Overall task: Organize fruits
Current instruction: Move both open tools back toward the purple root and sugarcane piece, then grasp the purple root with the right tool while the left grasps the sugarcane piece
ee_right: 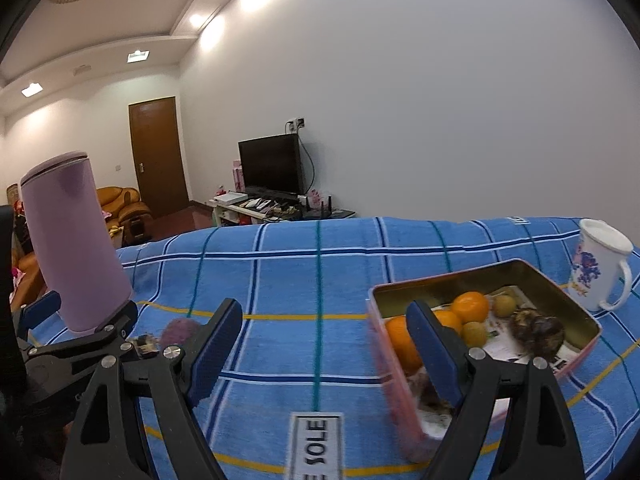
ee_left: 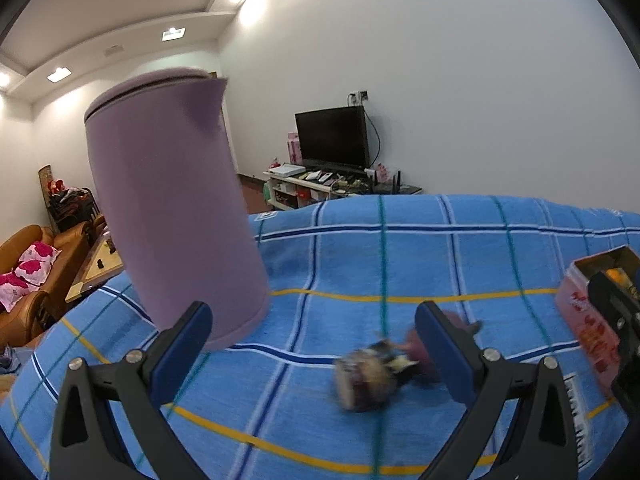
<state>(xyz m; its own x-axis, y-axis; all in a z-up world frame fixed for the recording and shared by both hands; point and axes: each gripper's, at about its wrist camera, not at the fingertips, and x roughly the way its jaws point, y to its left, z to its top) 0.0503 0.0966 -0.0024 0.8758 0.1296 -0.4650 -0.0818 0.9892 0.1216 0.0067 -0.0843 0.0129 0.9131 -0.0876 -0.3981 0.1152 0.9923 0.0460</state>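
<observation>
My left gripper [ee_left: 314,350] is open and empty just above the blue checked cloth [ee_left: 360,264]. A blurred dark purple fruit [ee_left: 366,380] lies on the cloth between its fingers, nearer the right one, with a second purple fruit [ee_left: 420,354] partly hidden behind that finger. My right gripper [ee_right: 326,352] is open and empty beside a pink tin [ee_right: 580,308]. The tin holds oranges [ee_right: 470,306], small green-yellow fruits [ee_right: 503,305] and a dark fruit [ee_right: 538,330]. The right view shows the left gripper [ee_right: 80,330] and a purple fruit [ee_right: 180,330] at the left.
A tall purple kettle [ee_left: 172,216] stands on the cloth just left of my left gripper; it also shows in the right view [ee_right: 74,240]. A white flowered mug [ee_right: 600,264] stands behind the tin. The cloth's far edge drops off toward a TV stand [ee_right: 256,204].
</observation>
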